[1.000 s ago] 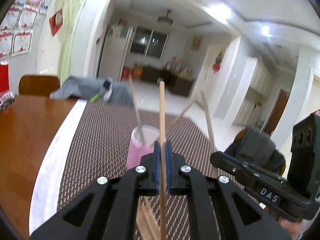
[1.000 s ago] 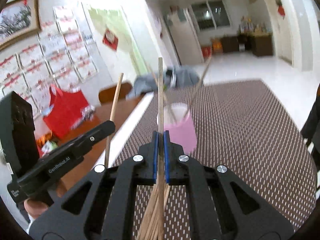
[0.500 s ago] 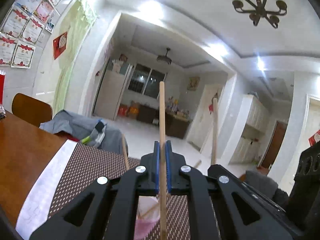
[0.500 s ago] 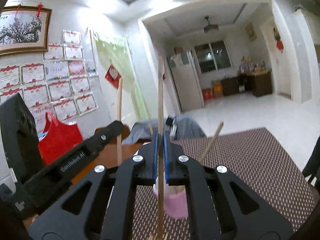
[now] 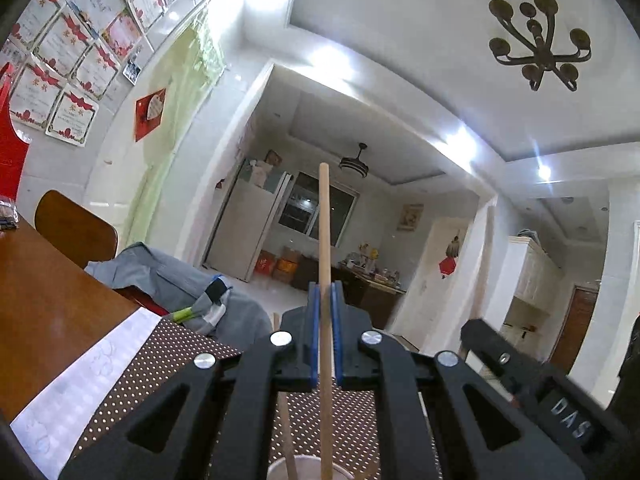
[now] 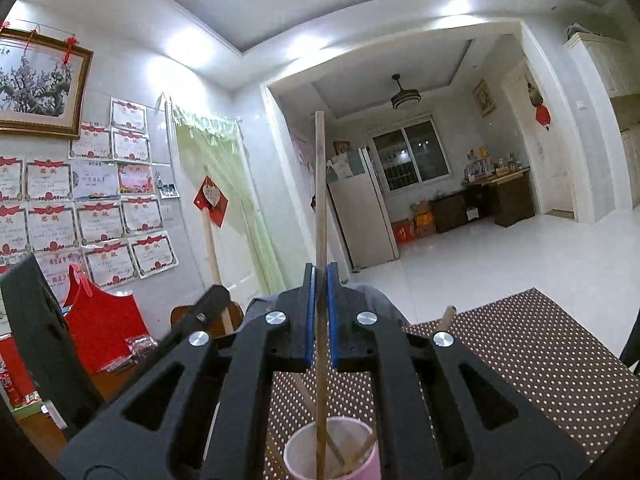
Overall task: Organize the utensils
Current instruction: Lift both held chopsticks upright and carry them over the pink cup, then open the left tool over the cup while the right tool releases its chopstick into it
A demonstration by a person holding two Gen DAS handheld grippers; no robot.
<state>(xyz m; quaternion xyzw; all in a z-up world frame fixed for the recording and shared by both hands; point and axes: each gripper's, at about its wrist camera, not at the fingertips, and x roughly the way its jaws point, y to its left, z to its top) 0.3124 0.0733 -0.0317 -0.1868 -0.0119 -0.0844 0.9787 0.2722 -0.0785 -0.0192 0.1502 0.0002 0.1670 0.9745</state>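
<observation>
Both grippers are clamped down on a wooden chopstick each, held upright, and both sit right above the pink cup.

The left gripper (image 5: 325,336) has its blue pads squeezed onto a chopstick (image 5: 325,248) that sticks straight up past the fingertips and runs down between the fingers toward the cup (image 5: 298,468). Only a sliver of the cup's white rim peeks in at the bottom edge of the left view, with another stick (image 5: 287,432) leaning out of it. I can't honestly tell from there whether the held stick's lower end is inside the cup or just in front of it.

The right view is clearer. The right gripper (image 6: 320,312) pinches its own chopstick (image 6: 320,184), and the lower end (image 6: 320,448) passes down into the mouth of the pink cup (image 6: 360,468). A few more sticks are already leaning inside, one poking up on the right (image 6: 447,316).

The cup stands on a brown dotted table mat (image 6: 520,360), laid over a wooden table (image 5: 48,312). The other gripper shows at the side of each view: the right one at the left view's right edge (image 5: 560,408), the left one at the right view's left edge (image 6: 36,336). A grey jacket (image 5: 168,280) lies at the table's far end, by a wooden chair (image 5: 76,232).
</observation>
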